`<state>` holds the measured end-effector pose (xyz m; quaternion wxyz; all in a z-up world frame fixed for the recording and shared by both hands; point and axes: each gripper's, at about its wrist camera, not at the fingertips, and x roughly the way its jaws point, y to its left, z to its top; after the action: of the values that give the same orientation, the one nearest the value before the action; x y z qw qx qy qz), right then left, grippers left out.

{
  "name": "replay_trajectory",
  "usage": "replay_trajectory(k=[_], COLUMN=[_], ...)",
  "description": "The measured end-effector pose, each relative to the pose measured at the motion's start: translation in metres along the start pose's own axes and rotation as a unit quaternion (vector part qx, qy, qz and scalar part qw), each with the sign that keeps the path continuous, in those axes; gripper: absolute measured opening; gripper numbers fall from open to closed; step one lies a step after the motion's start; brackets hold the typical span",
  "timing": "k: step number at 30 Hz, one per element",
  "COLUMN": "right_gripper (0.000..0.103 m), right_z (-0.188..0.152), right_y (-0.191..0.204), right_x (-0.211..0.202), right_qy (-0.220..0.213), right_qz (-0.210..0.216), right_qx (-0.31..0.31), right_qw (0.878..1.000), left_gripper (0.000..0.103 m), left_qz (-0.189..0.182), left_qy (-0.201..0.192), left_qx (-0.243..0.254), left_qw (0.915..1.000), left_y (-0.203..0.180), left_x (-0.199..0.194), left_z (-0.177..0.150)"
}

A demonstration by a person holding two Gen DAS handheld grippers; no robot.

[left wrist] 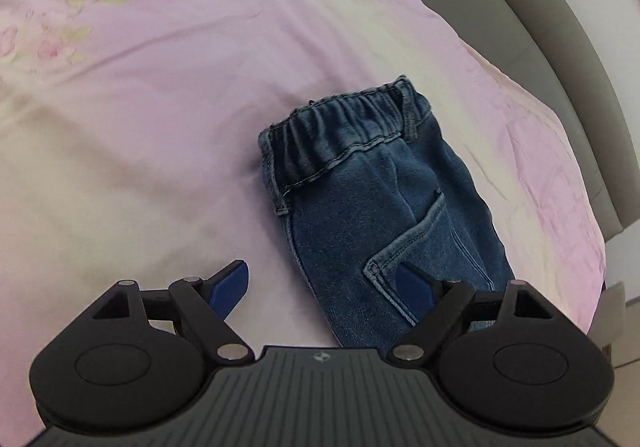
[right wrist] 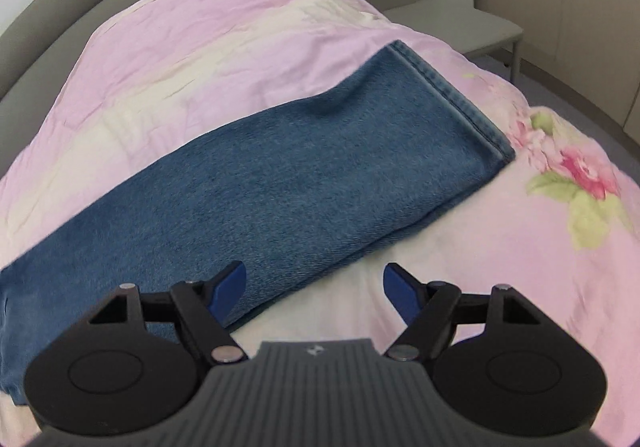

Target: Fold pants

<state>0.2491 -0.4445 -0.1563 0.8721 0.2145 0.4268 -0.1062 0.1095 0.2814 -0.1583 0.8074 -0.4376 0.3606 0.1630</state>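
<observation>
Blue denim pants lie on a pink floral bedspread, folded lengthwise. The left wrist view shows their elastic waistband and a back pocket. My left gripper hovers open over the waist end; its right finger is above the denim, its left one above the sheet. The right wrist view shows the stacked legs running to the hem at upper right. My right gripper is open above the legs' near edge, nothing pinched between its blue pads.
A grey padded bed frame curves around the bedspread's edge. A grey chair stands beyond the bed in the right wrist view, with pale wall panels behind it. Pink flowers are printed on the bedspread right of the hem.
</observation>
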Motion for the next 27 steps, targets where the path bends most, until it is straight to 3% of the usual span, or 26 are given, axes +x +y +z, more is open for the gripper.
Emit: replay_trajectory(k=[5, 8, 12, 15, 18, 23, 25, 27], right_gripper=[0.072, 0.072, 0.072, 0.071, 0.071, 0.071, 0.071, 0.071], right_z=[0.002, 0.002, 0.004, 0.007, 0.011, 0.016, 0.019, 0.021], right_y=[-0.016, -0.022, -0.023, -0.023, -0.027, -0.048, -0.063, -0.08], right_x=[0.005, 0.008, 0.013, 0.012, 0.008, 0.003, 0.001, 0.0], right_qy=[-0.01, -0.014, -0.012, -0.014, -0.026, -0.027, -0.031, -0.039], right_qz=[-0.015, -0.011, -0.008, -0.001, 0.013, 0.029, 0.032, 0.031], right_qx=[0.024, 0.024, 0.013, -0.001, -0.003, 0.05, 0.081, 0.118], right_qw=[1.0, 1.0, 1.0, 1.0, 1.0, 0.998, 0.996, 0.992], left_gripper=[0.092, 0.066, 0.055, 0.053, 0.053, 0.053, 0.053, 0.054], left_qz=[-0.008, -0.013, 0.013, 0.002, 0.048, 0.129, 0.136, 0.138], left_qy=[-0.024, -0.023, -0.03, -0.051, -0.047, -0.009, -0.009, -0.023], left_qx=[-0.041, -0.03, 0.009, 0.059, 0.129, 0.149, 0.132, 0.147], left_qw=[0.9989, 0.9992, 0.9994, 0.9969, 0.9894, 0.9804, 0.9819, 0.9793], left_y=[0.006, -0.002, -0.027, -0.061, -0.092, -0.079, -0.064, -0.062], left_x=[0.028, 0.037, 0.029, 0.008, 0.013, 0.054, 0.063, 0.064], left_z=[0.009, 0.017, 0.03, 0.046, 0.057, 0.053, 0.043, 0.032])
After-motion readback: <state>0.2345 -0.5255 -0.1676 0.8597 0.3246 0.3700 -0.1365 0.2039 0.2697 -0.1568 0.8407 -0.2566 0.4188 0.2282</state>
